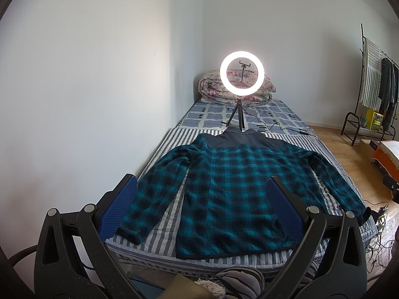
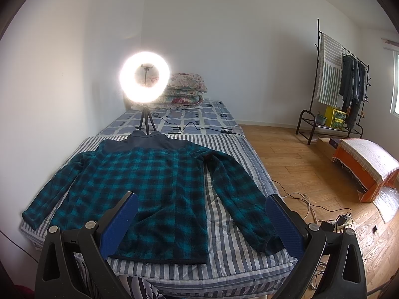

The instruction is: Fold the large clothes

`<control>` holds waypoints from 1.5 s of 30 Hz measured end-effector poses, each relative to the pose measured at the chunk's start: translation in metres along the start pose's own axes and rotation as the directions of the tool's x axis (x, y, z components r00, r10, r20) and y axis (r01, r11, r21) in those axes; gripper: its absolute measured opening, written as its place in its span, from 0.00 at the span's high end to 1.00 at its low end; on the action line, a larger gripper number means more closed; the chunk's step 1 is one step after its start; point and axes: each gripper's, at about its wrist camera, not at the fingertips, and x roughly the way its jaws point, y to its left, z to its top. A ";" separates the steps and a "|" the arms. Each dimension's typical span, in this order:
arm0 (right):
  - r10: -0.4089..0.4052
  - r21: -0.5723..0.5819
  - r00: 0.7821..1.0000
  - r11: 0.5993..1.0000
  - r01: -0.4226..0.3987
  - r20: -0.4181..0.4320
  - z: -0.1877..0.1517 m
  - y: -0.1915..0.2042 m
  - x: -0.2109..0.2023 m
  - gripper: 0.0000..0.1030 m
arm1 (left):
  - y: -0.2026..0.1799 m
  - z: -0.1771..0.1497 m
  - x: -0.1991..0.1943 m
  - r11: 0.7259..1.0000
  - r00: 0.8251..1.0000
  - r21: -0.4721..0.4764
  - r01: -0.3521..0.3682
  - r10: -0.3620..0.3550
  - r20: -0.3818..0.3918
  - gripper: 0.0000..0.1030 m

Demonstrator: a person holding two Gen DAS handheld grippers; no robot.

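Observation:
A teal and black checked fleece jacket (image 1: 232,186) (image 2: 154,182) lies flat on the striped quilt (image 1: 159,214) (image 2: 224,261) of the bed, dark collar at the far end, hem towards me, both sleeves spread outward. My left gripper (image 1: 202,184) hovers open above the near left part of the jacket, blue pads (image 1: 119,206) wide apart, holding nothing. In the right wrist view my right gripper (image 2: 202,201) hangs open over the jacket's hem and right sleeve, also empty.
A lit ring light (image 1: 241,72) (image 2: 144,78) on a small tripod stands on the bed just beyond the collar, its cable trailing right. Folded floral bedding (image 2: 184,89) sits at the head. White wall runs along the left; wooden floor, cables (image 2: 324,214), a clothes rack (image 2: 341,82) and an orange stool (image 2: 366,169) lie right.

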 end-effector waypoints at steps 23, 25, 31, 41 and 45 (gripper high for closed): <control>-0.002 -0.023 1.000 1.000 0.002 0.007 0.003 0.015 0.001 0.00 | 0.013 -0.008 0.014 0.999 0.999 -0.014 -0.040 0.040 -0.005 0.00; 0.002 -0.030 1.000 1.000 -0.001 0.009 0.003 0.018 0.002 0.00 | 0.020 -0.016 0.013 0.998 0.999 -0.019 -0.054 0.054 -0.002 0.00; 0.015 -0.054 1.000 0.998 -0.014 0.024 0.009 0.031 0.006 0.00 | 0.043 -0.029 0.022 0.994 0.995 -0.049 -0.097 0.096 -0.024 0.00; 0.129 -0.220 0.991 0.968 -0.121 0.023 0.026 0.097 0.036 0.01 | 0.087 -0.064 0.038 0.982 0.983 -0.084 -0.172 0.165 -0.082 0.00; 0.215 -0.273 0.975 0.942 -0.194 0.052 0.022 0.140 0.055 0.01 | 0.104 -0.083 0.045 0.972 0.971 -0.072 -0.224 0.216 -0.105 0.09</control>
